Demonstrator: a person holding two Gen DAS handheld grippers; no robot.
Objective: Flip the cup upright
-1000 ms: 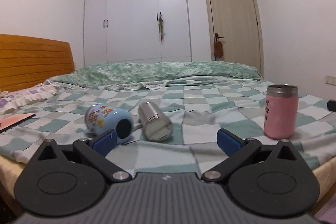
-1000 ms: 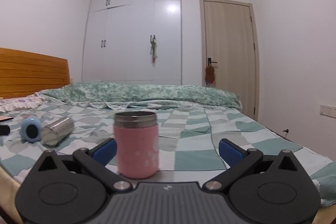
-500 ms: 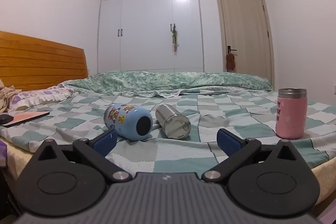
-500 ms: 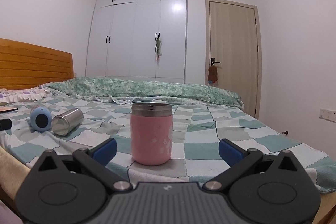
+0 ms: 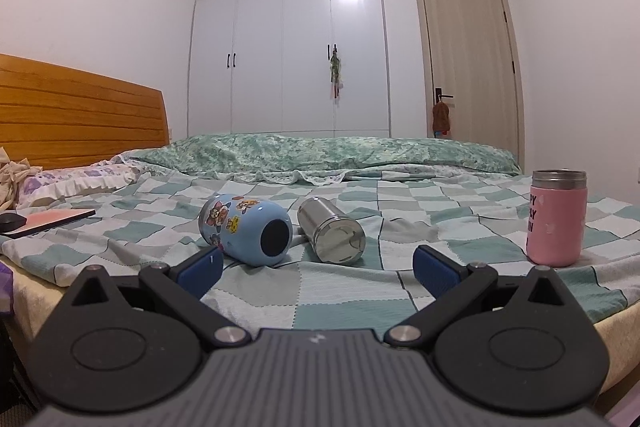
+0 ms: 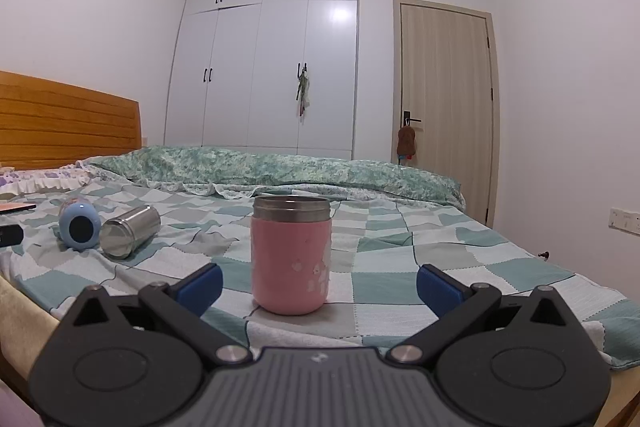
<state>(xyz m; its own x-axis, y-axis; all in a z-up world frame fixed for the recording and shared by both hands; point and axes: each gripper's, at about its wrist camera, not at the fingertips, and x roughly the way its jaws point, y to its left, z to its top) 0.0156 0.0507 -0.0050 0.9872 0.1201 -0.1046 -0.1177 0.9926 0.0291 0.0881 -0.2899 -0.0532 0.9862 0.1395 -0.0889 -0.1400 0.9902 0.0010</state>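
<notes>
Both of your grippers now sit farther back from the bed than a second ago, so the cups look smaller and more of the checked blanket (image 5: pixel 344 291) shows in front of the fingers.

Reading the left wrist view from its left edge: a flat pinkish book (image 5: pixel 56 221) lies at mid-left. Next, left of centre, the blue cartoon cup (image 5: pixel 246 229) lies on its side, its dark round end turned toward you and its long axis running back and to the left. Just beside it, touching or nearly so, the steel cup (image 5: pixel 332 235) also lies on its side, flat shiny end toward you, axis angled back-left. At the far right edge the pink cup (image 5: pixel 557 217) already stands upright, steel rim on top.

Your left gripper (image 5: pixel 316 269) is spread wide with nothing between the blue pads, and both lying cups sit just beyond it, the steel one near its centre line. So the left hand looks the nearer one for the flip.

In the right wrist view the lying pair shrinks to the mid-left, well apart from your right gripper (image 6: pixel 318 281), which is equally wide and empty, with the pink cup standing just ahead, left of centre.
</notes>
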